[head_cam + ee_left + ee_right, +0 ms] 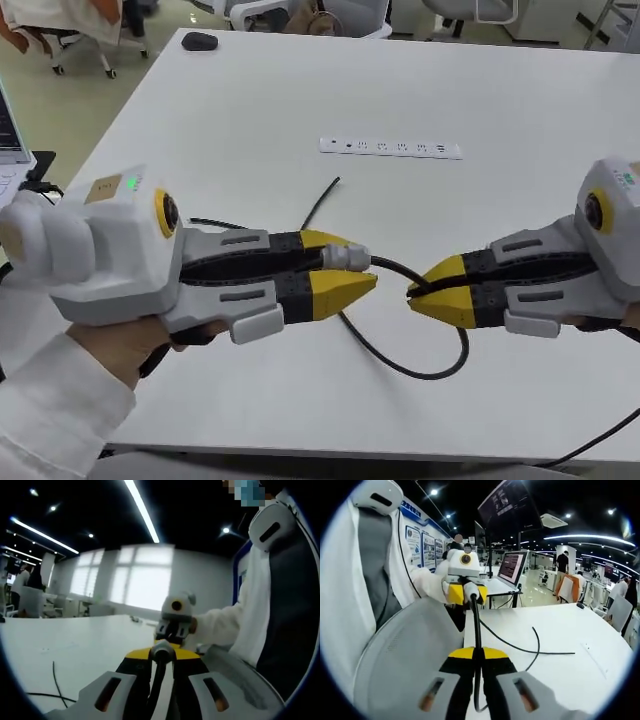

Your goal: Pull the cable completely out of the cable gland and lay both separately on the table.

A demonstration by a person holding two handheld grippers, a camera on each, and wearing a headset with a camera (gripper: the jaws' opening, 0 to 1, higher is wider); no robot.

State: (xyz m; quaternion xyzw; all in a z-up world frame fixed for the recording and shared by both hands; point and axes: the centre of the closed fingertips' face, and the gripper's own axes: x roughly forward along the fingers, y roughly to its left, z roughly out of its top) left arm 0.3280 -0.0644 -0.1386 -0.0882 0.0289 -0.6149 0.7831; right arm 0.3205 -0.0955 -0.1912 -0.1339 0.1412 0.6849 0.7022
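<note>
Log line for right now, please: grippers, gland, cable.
left gripper: shut on cable gland | right gripper: shut on cable beside gland | cable: runs through gland, not yet out | slack loop on table

Strip lights [142, 510] glare overhead; the white table [300, 90] is evenly bright, shadows soft; windows [145, 580] blown out, fisheye edges bent.

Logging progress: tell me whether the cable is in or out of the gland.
In: the cable enters the gland, held in the left tool; the right tool grips the cable nearby.
</note>
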